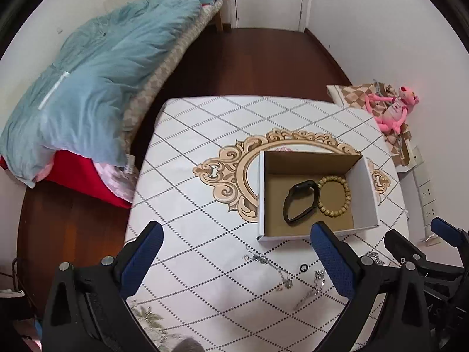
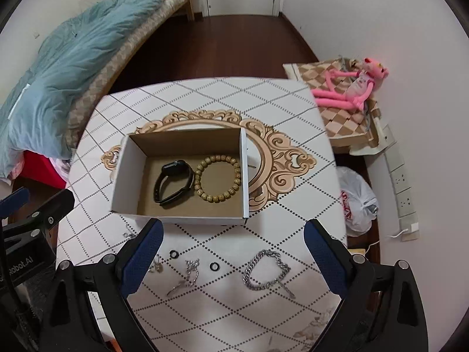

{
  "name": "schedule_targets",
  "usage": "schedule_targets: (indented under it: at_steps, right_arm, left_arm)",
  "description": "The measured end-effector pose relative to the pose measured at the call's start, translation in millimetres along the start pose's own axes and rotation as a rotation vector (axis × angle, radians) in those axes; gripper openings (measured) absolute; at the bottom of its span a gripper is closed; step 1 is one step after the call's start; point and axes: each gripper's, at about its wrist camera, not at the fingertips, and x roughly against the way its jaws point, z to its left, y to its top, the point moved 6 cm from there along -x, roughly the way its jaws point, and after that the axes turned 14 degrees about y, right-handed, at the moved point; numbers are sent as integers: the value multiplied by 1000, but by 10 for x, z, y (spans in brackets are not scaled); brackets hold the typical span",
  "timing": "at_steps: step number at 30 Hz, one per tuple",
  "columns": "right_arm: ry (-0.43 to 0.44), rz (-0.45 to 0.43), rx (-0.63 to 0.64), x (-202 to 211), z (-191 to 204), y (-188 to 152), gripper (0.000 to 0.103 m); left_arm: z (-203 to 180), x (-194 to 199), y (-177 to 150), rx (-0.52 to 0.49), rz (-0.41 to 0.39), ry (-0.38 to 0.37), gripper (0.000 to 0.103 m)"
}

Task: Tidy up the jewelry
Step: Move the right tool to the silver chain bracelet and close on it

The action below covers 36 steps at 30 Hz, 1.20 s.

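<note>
Both grippers hover over the table (image 2: 205, 94) with its diamond-patterned cloth, and neither one has anything in it: the left gripper (image 1: 237, 252) has its blue pads spread wide over bare cloth, and the right gripper (image 2: 233, 249) is just as wide apart, empty. The cardboard box (image 2: 126, 173) sits mid-table on the gold ornamental print, and inside it a black smartwatch (image 2: 173, 183) lies touching a wooden bead bracelet (image 2: 218, 177), the watch on the left, the beads on the right. The right wrist view gives the best look at what lies loose on the cloth near the box's front wall: a chunky silver chain bracelet (image 2: 265, 270) between the right fingers, two small black rings (image 2: 174, 254) (image 2: 214, 266), and a thin silver chain piece (image 2: 190, 272) beside them. From the left wrist view only one black ring (image 1: 303, 267) shows clearly, plus a fine necklace (image 1: 263, 259) trailing on the cloth, possibly with a pendant, though it is too small to be sure; the right pad hides the rest. The left view also catches the right gripper's black frame at its right edge. Beyond the table, a blue duvet (image 1: 96, 67) on the bed, a pink plush toy (image 2: 351, 88), and, only in the right view, a white plastic bag (image 2: 356, 202) on the floor.
</note>
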Motion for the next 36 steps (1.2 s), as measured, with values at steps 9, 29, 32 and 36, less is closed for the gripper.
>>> schedule_targets:
  at_steps: [9,29,32,36]
  right_arm:
    - [-15,-102,11,564,149,-155,98]
    - [50,-119,-98,676,-69,-674,98]
    - [48,-79,-204,451,-387,-856,98]
    - [19,-38,-313,129,-800,-1068,98]
  left_arm:
    - [181,475,-144,12,-71,0,102]
    - [201,424,-600,42,-70,-1,102]
    - [144,229,-725,28,-39,11,102]
    - [70,-48,-907,9,-21,52,102]
